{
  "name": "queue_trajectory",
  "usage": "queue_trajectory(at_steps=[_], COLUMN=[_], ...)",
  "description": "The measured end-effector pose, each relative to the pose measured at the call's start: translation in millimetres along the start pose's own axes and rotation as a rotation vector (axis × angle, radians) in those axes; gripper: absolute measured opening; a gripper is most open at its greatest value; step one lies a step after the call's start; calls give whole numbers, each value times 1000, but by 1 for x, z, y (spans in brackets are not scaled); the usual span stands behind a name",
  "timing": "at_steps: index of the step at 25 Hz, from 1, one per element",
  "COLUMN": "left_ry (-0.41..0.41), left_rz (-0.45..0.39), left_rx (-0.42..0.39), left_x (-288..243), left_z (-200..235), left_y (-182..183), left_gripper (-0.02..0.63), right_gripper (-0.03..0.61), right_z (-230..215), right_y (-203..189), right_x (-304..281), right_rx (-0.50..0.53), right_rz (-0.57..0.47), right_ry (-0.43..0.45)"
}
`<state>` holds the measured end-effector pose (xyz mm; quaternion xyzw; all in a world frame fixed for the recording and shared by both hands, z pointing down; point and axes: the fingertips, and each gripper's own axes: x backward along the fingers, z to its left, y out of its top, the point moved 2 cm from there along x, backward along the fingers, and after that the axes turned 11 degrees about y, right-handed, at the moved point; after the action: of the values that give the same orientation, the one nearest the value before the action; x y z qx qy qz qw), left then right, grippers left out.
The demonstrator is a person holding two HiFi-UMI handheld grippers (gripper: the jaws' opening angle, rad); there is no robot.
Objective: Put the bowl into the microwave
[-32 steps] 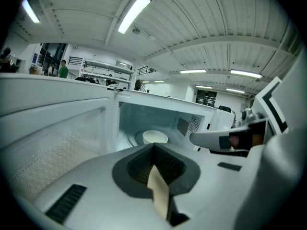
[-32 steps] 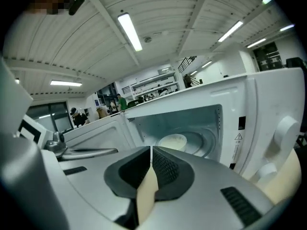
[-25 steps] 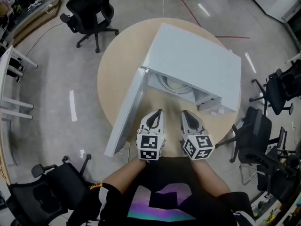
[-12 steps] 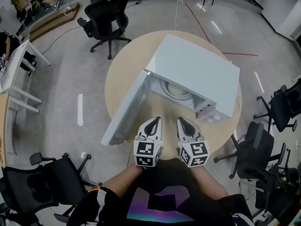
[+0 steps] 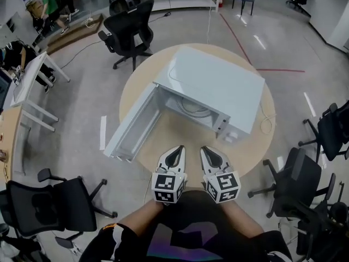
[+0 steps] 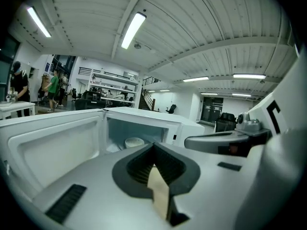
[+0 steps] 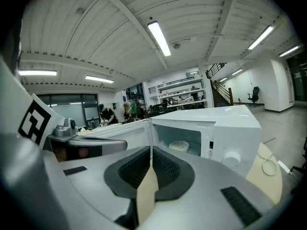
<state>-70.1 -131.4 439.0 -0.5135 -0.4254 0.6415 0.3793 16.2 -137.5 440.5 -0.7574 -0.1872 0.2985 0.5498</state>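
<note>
The left gripper (image 5: 176, 149) and right gripper (image 5: 208, 149) sit side by side over the near edge of the table (image 5: 180, 138). Each has its jaws pressed together with nothing between them. Straight ahead of both is the microwave (image 5: 218, 89), its door (image 5: 131, 127) swung wide to the left gripper's side. The bowl (image 7: 179, 145) rests inside the cavity, well beyond either gripper's tips.

Judging by that, the placing looks done: the bowl is in and both grippers are free. Shutting the door may be all that remains.

No brand reads anywhere. A small label beside the cavity is too small to read, and the grippers' cubes carry only square markers.
</note>
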Motion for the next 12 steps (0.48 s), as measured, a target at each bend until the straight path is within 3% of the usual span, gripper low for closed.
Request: queue_trajectory(at_steps=[12], left_ry=[151], left_rz=[-27], left_rx=[30], left_x=[66], left_z=[-55], left_y=[-27], left_gripper=[46], right_gripper=[29], right_z=[22], right_y=[-31], right_x=[60], right_rx=[22], right_rz=[42], right_ry=[181])
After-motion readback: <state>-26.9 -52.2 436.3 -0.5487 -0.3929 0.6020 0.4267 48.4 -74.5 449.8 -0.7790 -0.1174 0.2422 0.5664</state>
